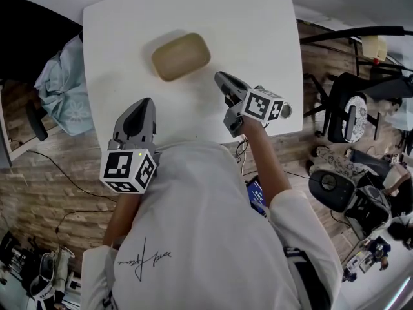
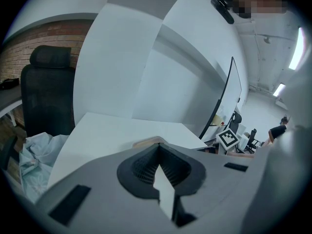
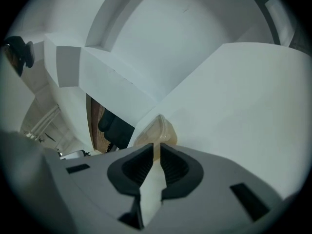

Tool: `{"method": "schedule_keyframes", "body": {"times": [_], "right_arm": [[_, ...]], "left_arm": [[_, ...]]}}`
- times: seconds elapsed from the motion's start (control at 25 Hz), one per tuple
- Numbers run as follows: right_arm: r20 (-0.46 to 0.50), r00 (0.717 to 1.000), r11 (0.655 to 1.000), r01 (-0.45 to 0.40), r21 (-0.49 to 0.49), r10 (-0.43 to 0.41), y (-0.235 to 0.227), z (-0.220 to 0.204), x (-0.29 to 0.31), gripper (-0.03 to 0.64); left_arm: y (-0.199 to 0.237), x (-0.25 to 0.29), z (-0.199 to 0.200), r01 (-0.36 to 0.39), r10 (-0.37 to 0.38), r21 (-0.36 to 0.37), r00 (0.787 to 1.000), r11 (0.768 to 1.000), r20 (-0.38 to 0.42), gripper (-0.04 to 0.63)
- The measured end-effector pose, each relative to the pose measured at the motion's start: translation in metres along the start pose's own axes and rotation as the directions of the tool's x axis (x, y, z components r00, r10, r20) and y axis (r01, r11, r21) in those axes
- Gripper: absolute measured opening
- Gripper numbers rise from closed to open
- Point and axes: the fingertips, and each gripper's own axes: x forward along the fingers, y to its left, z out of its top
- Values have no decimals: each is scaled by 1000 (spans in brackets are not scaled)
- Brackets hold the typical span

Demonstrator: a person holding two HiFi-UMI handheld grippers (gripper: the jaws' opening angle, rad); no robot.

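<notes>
The person is holding 2 tools over the white counter [image 1: 258,31], and both are pointing forward at a tan box [image 1: 181,56]. The left tool [image 1: 145,102] is keeping its jaws fully together; in the left gripper view the tips are meeting in 1 point [image 2: 158,146] and nothing is lying between them. The tan box is sitting ahead of this tool and a little to its right, apart from it, and only a thin strip of the box [image 2: 148,141] is showing above the closed tips.

The right tool [image 1: 221,76] is hovering near the box, which is lying just ahead of its tips and slightly to their left. In the right gripper view its jaws are standing only a thin slit apart [image 3: 156,147], and they are gripping nothing. The rounded corner of the box [image 3: 157,129] is showing straight beyond the slit, not touching the jaws.

Far to the left of the left tool, past the counter's edge, a light-blue cloth [image 1: 61,89] is lying on a black chair [image 2: 48,91].
</notes>
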Motion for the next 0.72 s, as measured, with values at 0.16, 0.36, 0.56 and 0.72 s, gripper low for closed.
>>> {"method": "schedule_keyframes", "body": {"times": [0.16, 0.36, 0.56, 0.72], "right_arm": [[-1, 1000, 1000, 4, 3, -4, -8, 1, 3, 44], [-6, 1000, 1000, 2, 17, -2, -14, 0, 9, 55], [-10, 1000, 999, 14, 31, -14, -23, 1, 12, 60], [-7, 1000, 999, 2, 46, -1, -21, 2, 14, 61]], "left_arm": [[0, 2, -3, -4, 4, 0, 1000, 1000, -12, 8], [3, 3, -7, -8, 8, -6, 1000, 1000, -23, 8], [6, 6, -12, -15, 14, -17, 999, 1000, -38, 8], [6, 7, -13, -15, 14, -20, 999, 1000, -43, 8]]}}
